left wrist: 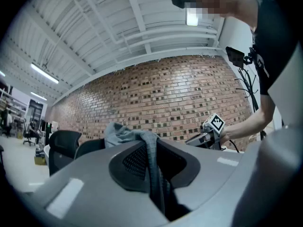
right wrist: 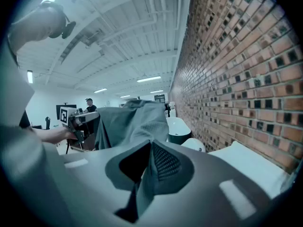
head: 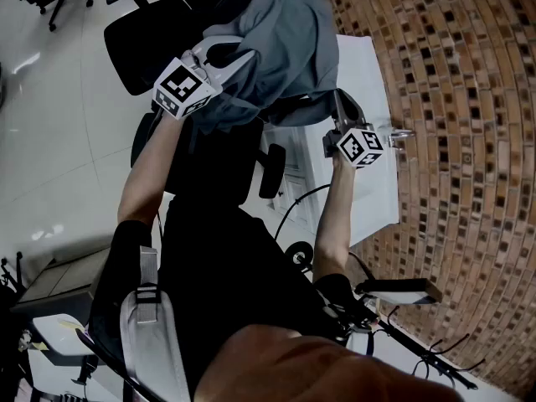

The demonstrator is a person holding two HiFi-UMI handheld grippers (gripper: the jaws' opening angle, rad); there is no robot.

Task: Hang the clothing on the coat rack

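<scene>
Head view: black office chair at far left. Left gripper is raised, jaws closed onto a fold of the grey garment; the left gripper view confirms fabric pinched between the pads. Garment hangs bunched between both tools, above the chair and white table. Right gripper likewise clamps the garment's lower edge. Brick wall at right.

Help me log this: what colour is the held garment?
Plain grey-blue; the garment shows best in the head view.
</scene>
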